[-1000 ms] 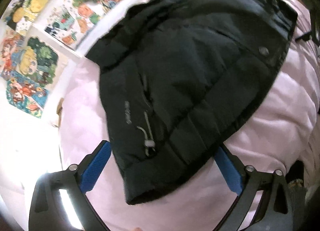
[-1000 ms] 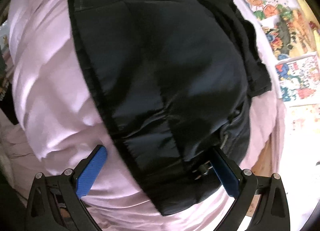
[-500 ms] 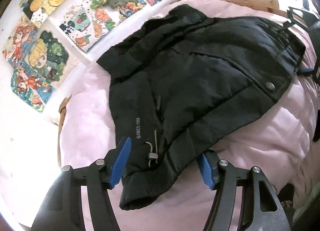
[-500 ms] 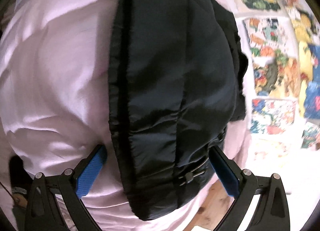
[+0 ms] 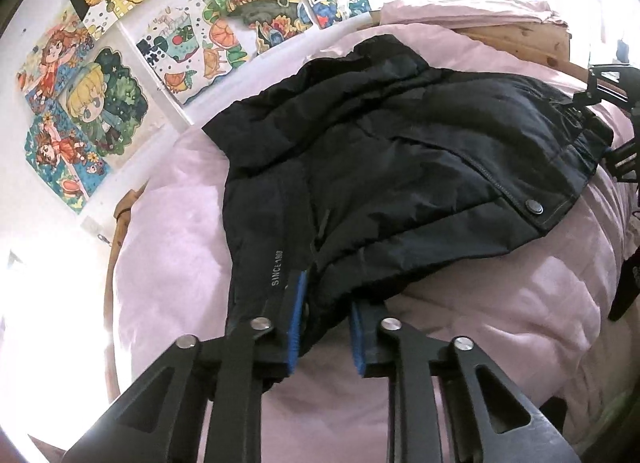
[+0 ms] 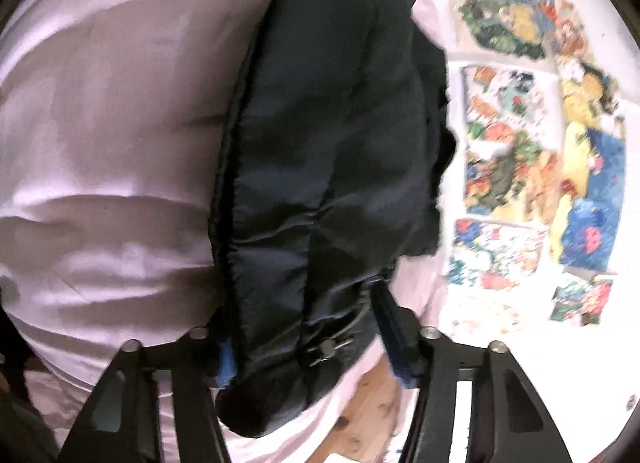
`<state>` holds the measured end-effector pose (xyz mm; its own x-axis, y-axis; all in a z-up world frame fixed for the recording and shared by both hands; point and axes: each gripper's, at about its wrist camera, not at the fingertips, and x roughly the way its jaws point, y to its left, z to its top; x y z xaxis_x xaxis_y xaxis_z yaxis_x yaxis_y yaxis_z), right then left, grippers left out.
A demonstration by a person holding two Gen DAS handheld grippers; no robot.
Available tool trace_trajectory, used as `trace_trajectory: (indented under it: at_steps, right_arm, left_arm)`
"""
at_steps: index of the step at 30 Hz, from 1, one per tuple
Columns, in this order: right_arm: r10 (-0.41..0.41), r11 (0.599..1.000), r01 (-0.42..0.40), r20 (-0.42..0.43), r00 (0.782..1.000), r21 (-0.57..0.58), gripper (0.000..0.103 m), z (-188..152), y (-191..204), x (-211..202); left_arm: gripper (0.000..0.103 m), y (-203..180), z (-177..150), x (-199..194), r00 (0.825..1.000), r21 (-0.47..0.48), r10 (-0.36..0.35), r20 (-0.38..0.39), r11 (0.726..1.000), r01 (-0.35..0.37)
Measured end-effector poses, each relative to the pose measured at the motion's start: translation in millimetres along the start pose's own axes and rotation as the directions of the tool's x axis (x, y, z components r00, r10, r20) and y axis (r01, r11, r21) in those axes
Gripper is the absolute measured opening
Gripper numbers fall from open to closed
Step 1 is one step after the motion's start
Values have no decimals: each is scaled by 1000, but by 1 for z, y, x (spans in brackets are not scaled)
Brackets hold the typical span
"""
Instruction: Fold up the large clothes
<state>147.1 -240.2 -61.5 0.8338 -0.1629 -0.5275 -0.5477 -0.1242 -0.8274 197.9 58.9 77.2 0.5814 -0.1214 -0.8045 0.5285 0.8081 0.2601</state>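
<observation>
Both views bulge with fisheye bending, and black vignette fills their corners. The left wrist view is sharp in the middle: stitching and small white lettering read clearly on the jacket (image 5: 400, 167). Strong light blows out its left edge, bleaching the wall (image 5: 36, 271) to plain white, and another glare patch sits at the top right corner. The pink bedding (image 5: 500, 303) shows soft shadows in its creases, with a dark shadow under the jacket's near edge. The right wrist view is smeared with motion blur; the posters (image 6: 540, 143) are fuzzy there, and the jacket's folds lose detail. Its lower right wall is washed out.
</observation>
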Motion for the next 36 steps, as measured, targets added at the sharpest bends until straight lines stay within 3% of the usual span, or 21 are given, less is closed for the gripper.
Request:
trace_trajectory:
  at_steps: [4, 9, 17, 20, 25, 36]
  right_arm:
    - [-71, 997, 70, 41, 997, 17, 15, -2, -6, -14]
    - [-143, 986, 136, 71, 987, 94, 11, -8, -27, -23]
    - [-181, 951, 147, 101, 978, 273, 9, -15, -68, -39]
    - [-171, 947, 134, 104, 980, 293, 8, -16, -70, -43]
    - [-69, 918, 28, 90, 994, 395, 8, -28, -87, -48]
    - [-87, 884, 41, 77, 993, 466, 6, -58, -96, -82]
  left_arm:
    - [15, 7, 2, -1, 1000, -38, -10, -1, 999, 10]
    - [12, 9, 4, -4, 1000, -57, -8, 0, 998, 8]
    - [8, 12, 5, -10, 1000, -68, 20, 20, 997, -19]
    - [6, 12, 7, -18, 998, -66, 30, 59, 997, -26]
    - [4, 13, 11, -37, 994, -61, -26, 107, 998, 33]
    - [3, 12, 21, -93, 964, -29, -96, 250, 994, 107]
